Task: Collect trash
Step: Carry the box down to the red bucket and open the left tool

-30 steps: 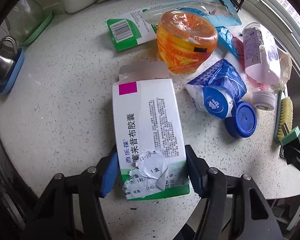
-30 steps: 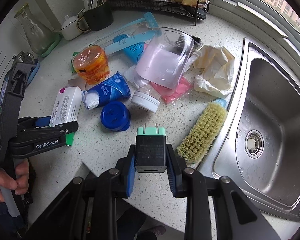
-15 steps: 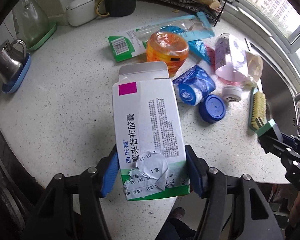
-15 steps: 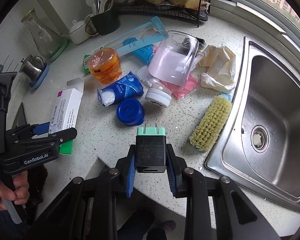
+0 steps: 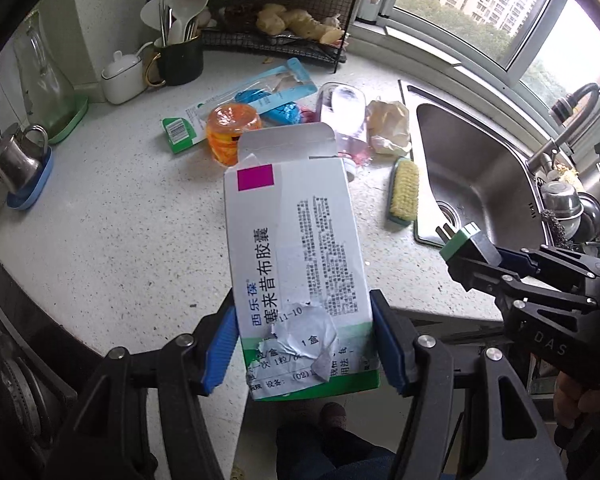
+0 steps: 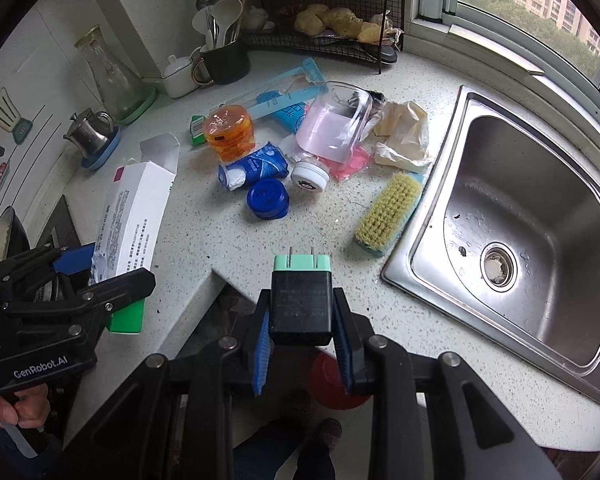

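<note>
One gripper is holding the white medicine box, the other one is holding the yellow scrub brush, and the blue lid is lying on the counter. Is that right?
Not quite. The right gripper is shut on a black charger plug with a green end, not the scrub brush; the right wrist view shows the brush lying on the counter beside the sink. The rest is right: the left gripper holds the medicine box, and the blue lid lies on the counter.
</note>
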Motion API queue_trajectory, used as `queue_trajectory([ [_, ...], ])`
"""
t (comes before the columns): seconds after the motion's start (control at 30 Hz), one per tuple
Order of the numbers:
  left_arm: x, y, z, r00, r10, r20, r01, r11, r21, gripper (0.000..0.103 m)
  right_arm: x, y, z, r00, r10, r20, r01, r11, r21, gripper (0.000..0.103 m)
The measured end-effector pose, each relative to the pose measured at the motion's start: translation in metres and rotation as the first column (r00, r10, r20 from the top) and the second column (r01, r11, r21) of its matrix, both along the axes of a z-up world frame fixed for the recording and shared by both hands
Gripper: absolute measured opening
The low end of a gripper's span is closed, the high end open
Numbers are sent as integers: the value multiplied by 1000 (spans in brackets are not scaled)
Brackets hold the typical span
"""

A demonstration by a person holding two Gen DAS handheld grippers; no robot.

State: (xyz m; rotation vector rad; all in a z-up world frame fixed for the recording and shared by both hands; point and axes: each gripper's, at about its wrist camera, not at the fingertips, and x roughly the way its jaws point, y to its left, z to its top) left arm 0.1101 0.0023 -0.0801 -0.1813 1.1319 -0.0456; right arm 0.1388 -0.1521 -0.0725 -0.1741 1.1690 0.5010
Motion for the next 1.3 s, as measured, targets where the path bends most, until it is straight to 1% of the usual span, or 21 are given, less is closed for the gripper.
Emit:
queue_trajectory([
  [0.1, -19, -19, 7, 999, -33, 5, 33, 999, -1, 59, -13, -11, -1, 1000, -1, -6, 1, 1000, 8, 26],
  [0.3, -54, -57, 8, 997, -76, -8, 76, 997, 14, 59, -41, -33, -7, 1000, 11, -18, -10, 999, 35, 26],
  [0.37, -67, -71, 5, 996, -91, -11, 91, 996, 22, 59, -51, -43, -11, 1000, 15, -19, -14, 999, 41, 26],
  [0.47, -84, -89, -3, 994, -104, -26, 104, 994, 14, 59, -67, -57, -17, 1000, 12, -19, -11, 999, 45, 26],
  [0.63, -110, -117, -23, 991, -122, -61, 122, 993, 2, 59, -91, -82, -37, 998, 0, -65, 3, 999, 50, 26],
  [0.7, -121, -126, -31, 989, -125, -75, 125, 992, -3, 59, -101, -90, -44, 997, 4, -81, 0, 999, 51, 26],
  [0.8, -136, -138, -46, 986, -134, -98, 136, 990, 22, 59, -115, -100, -61, 994, 9, -108, -4, 999, 46, 26],
  [0.9, -145, -148, -64, 981, -155, -116, 158, 987, 18, 59, -121, -110, -78, 989, 2, -146, 6, 999, 48, 26],
  [1.03, -147, -157, -90, 973, -181, -140, 183, 983, -2, 59, -130, -116, -100, 985, -10, -172, 17, 999, 40, 26],
  [1.2, -144, -167, -132, 965, -201, -170, 206, 979, 9, 59, -133, -121, -139, 979, -42, -200, 46, 999, 15, 26],
  [1.3, -142, -170, -159, 958, -215, -189, 219, 976, 1, 59, -131, -125, -167, 971, -62, -232, 66, 998, 6, 26],
])
